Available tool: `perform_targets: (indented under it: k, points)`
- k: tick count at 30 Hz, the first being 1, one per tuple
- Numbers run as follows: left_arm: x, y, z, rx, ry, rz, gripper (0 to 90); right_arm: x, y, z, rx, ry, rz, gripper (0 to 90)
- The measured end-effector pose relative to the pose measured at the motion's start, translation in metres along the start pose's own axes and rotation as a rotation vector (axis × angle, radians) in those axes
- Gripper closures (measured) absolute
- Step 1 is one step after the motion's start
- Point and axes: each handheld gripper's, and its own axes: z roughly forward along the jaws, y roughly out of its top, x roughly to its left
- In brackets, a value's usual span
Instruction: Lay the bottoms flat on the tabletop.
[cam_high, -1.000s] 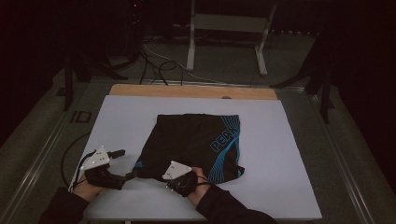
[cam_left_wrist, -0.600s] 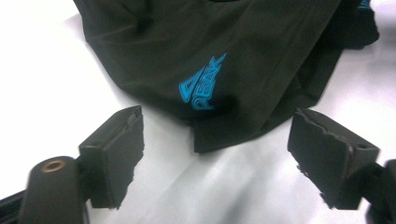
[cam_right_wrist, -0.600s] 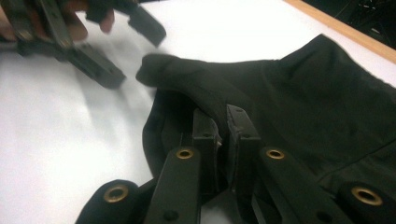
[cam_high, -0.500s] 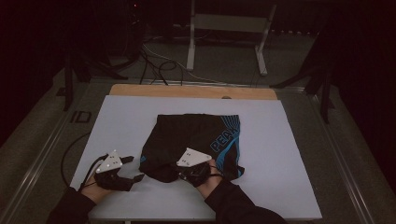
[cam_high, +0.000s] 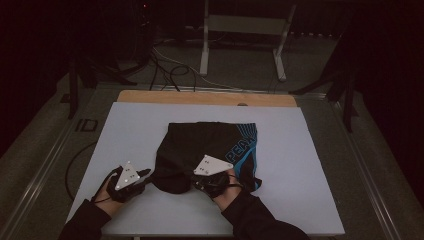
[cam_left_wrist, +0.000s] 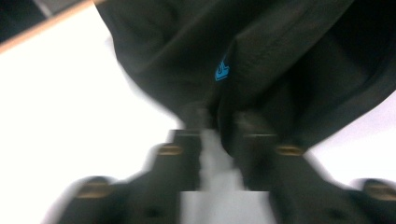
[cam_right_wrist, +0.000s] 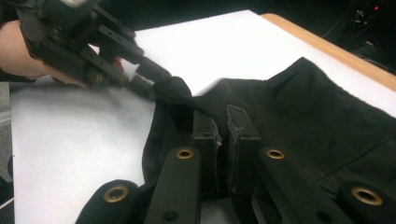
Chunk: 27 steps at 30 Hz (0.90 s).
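A black garment (cam_high: 200, 140) with blue print and lettering lies crumpled on the white tabletop (cam_high: 310, 170). My left gripper (cam_high: 145, 174) sits at its near left corner. Its jaws have just been closing and now pinch a bunched fold of the black cloth (cam_left_wrist: 280, 56), as the left gripper view (cam_left_wrist: 217, 123) shows. My right gripper (cam_high: 192, 176) is shut on the garment's near edge, a little to the right, and holds it slightly raised. In the right gripper view, its jaws (cam_right_wrist: 222, 121) clamp black fabric (cam_right_wrist: 317, 121), and the left gripper (cam_right_wrist: 156, 79) grips a twisted corner.
A wooden strip (cam_high: 200, 97) borders the table's far edge. Behind it on the dark floor are cables (cam_high: 170, 65) and a metal stand (cam_high: 245, 30). Bare white surface lies left and right of the garment.
The left gripper's jaws have closed on the garment's corner. The right gripper has risen and shifted right with the cloth edge, bunching the near left part of the garment.
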Motion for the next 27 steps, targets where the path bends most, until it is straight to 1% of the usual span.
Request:
perform_targets:
  k: [1, 2, 3, 4, 5, 6, 9, 11, 12, 15, 16, 17, 18, 19, 20, 21, 22, 24, 25, 27]
  points:
    - [0.000, 0.003, -0.004, -0.015, -0.007, -0.002, 87.5, -0.001, 0.001, -0.002, -0.001, -0.001, -0.001, 84.2]
    - [-0.001, 0.006, -0.008, -0.030, -0.022, -0.006, 88.0, -0.001, 0.001, -0.005, -0.005, -0.005, 0.010, 84.2]
    - [-0.002, 0.009, -0.012, -0.043, -0.016, 0.004, 88.6, -0.002, 0.001, -0.008, -0.012, -0.001, 0.008, 84.2]
    - [-0.003, 0.012, -0.016, -0.050, -0.023, 0.010, 89.1, -0.003, 0.002, -0.011, -0.019, -0.002, 0.015, 84.1]
    - [-0.004, 0.015, -0.020, -0.059, -0.037, 0.005, 89.3, -0.003, 0.002, -0.015, -0.023, -0.006, 0.009, 84.2]
    - [-0.005, 0.018, -0.024, -0.068, -0.045, 0.003, 89.4, -0.004, 0.002, -0.018, -0.025, -0.007, 0.014, 84.1]
    - [-0.010, 0.024, -0.037, -0.082, -0.068, 0.000, 89.5, -0.005, -0.001, -0.027, -0.020, -0.003, 0.018, 83.8]
    - [-0.016, 0.025, -0.043, -0.087, -0.076, 0.015, 89.4, -0.004, -0.006, -0.032, -0.010, 0.011, 0.027, 83.7]
    - [-0.018, 0.024, -0.044, -0.087, -0.087, 0.014, 89.3, -0.003, -0.009, -0.034, -0.001, 0.015, 0.018, 83.7]
    - [-0.023, 0.015, -0.043, -0.055, -0.119, 0.027, 89.2, 0.002, -0.022, -0.038, 0.024, 0.035, 0.017, 83.6]
    - [-0.024, 0.012, -0.041, -0.040, -0.132, 0.023, 89.2, 0.005, -0.027, -0.038, 0.034, 0.030, 0.017, 83.6]
    - [-0.023, 0.008, -0.039, -0.028, -0.151, 0.013, 89.2, 0.006, -0.032, -0.038, 0.044, 0.038, 0.019, 83.6]
    - [-0.024, 0.005, -0.037, -0.010, -0.164, 0.011, 89.1, 0.008, -0.037, -0.036, 0.051, 0.048, 0.029, 83.6]
    - [-0.024, 0.003, -0.036, 0.000, -0.162, 0.024, 89.1, 0.009, -0.041, -0.035, 0.067, 0.061, 0.033, 83.7]
    - [-0.024, 0.001, -0.036, 0.011, -0.173, 0.022, 89.1, 0.012, -0.046, -0.032, 0.085, 0.069, 0.039, 83.7]
    - [-0.024, 0.001, -0.036, 0.011, -0.173, 0.022, 89.1, 0.012, -0.046, -0.032, 0.085, 0.069, 0.039, 83.7]
    - [-0.023, -0.002, -0.036, 0.024, -0.184, 0.020, 89.1, 0.016, -0.054, -0.029, 0.115, 0.083, 0.025, 83.6]
    - [-0.024, -0.006, -0.034, 0.048, -0.210, 0.016, 89.0, 0.018, -0.062, -0.027, 0.145, 0.086, 0.014, 83.6]
    - [-0.026, -0.008, -0.032, 0.064, -0.219, 0.023, 89.0, 0.019, -0.065, -0.026, 0.150, 0.088, 0.024, 83.6]
    - [-0.029, -0.010, -0.027, 0.100, -0.225, 0.054, 88.9, 0.019, -0.069, -0.026, 0.177, 0.096, 0.018, 83.6]
